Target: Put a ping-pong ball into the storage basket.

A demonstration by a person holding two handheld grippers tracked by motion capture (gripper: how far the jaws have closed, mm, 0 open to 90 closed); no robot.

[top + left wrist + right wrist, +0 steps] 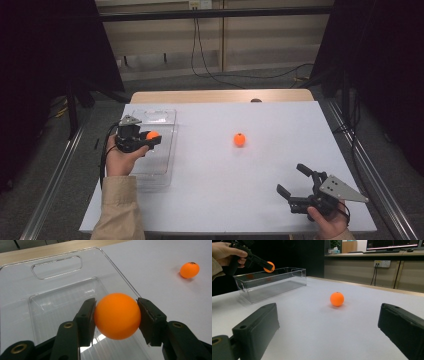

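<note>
An orange ball (117, 315) is pinched between the two black jaws of my left gripper (151, 137), which is shut on it and holds it in the air over the clear plastic bin (165, 119) at the table's left. From the right gripper view the same held ball (269, 266) hangs above the bin (274, 285). A second orange ball (240, 139) rests on the white table (280, 175) near its middle, also seen as the loose ball (337, 299) ahead of my right gripper (294, 180). That gripper stands open near the front right corner with nothing between its jaws.
The clear bin (60, 277) has a handle cut-out at its far end. Behind the white table top runs a wooden strip (220, 95), with cables on the floor beyond. Metal rails flank the table on both sides.
</note>
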